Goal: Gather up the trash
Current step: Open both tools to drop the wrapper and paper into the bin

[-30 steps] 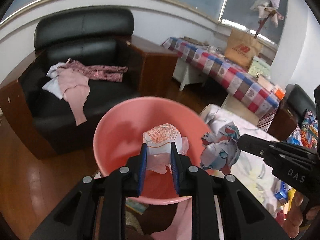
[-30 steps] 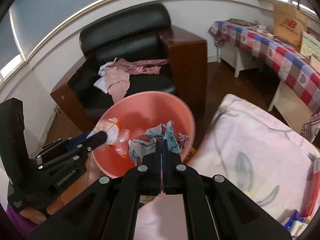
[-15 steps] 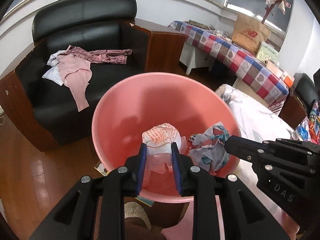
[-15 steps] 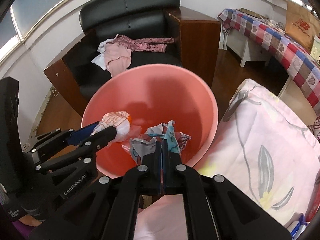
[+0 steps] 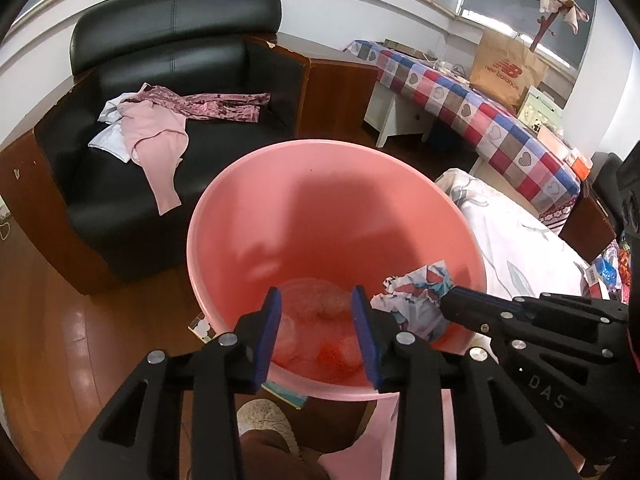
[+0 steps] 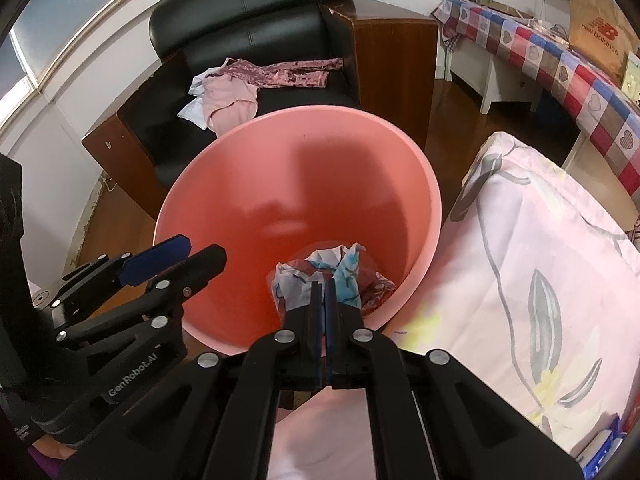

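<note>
The pink bin (image 5: 256, 216) is the largest item in the working area: an open tub with smooth sloping walls, standing on the wooden floor beside the bed (image 6: 532, 248) with the floral sheet. It reads as thin moulded plastic, likely light, so it would be best steadied by the rim if it has to be shifted.

Right gripper (image 6: 322, 296): jaws clenched on the crumpled printed wrapper (image 6: 320, 270), held low inside the bin, below the rim. The wrapper is soft, thin and crushed into a loose wad (blue, red and white print). It should weigh almost nothing and deform under any pinch. The hold is at the near edge of the wad, with most of the material fanning out beyond the tips; in my judgement that is adequate for so light a piece, though glossy film can slip or cling to a pad on release.

Left gripper (image 5: 316, 334): jaws released, wide apart, nothing between them, poised over the near rim. Beneath the gap a pale crumpled item (image 5: 320, 300) lies at the bottom of the bin; blurred, so its material cannot be confirmed.
</note>
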### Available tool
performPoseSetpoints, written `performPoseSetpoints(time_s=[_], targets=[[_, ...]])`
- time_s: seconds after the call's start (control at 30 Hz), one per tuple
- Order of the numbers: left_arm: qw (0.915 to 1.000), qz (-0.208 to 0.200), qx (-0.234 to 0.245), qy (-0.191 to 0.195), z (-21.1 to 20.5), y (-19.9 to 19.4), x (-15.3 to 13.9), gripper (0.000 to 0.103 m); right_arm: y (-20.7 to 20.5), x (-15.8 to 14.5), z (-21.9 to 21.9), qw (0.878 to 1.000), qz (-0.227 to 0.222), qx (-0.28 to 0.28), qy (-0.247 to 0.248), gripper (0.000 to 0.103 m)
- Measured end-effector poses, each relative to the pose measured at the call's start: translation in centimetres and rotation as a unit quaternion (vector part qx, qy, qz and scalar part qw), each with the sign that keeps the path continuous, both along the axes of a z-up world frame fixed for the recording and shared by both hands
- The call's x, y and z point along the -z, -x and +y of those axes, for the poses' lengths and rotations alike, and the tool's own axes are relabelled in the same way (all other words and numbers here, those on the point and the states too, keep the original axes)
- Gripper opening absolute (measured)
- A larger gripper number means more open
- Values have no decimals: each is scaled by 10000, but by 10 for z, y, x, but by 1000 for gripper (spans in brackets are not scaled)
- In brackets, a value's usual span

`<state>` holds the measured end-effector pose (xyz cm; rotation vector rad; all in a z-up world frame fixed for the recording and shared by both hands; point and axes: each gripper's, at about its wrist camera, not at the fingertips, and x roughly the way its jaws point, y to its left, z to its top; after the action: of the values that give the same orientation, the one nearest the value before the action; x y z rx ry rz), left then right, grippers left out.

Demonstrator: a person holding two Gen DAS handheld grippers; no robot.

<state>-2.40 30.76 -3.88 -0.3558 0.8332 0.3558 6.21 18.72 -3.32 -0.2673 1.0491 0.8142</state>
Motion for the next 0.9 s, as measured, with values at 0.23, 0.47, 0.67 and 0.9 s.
performPoseSetpoints(time_s=[0.23,0.47,0.67,0.9], targets=[[9999,-82,-45,43,4,4,-4,36,-2,1,-4,10000,68,18,-54,2],[9997,-179,-118,66,4,10,-15,36,-4,-6,-17,9995,107,132,-263,2],[9996,-249,-124,59,-1,16,-25,36,-4,-19,-35,9986,56,276,-452,2],[9994,-345,68,60,-18,21,-36,36,-4,-33,-73,9969,-77,538,-572,2]])
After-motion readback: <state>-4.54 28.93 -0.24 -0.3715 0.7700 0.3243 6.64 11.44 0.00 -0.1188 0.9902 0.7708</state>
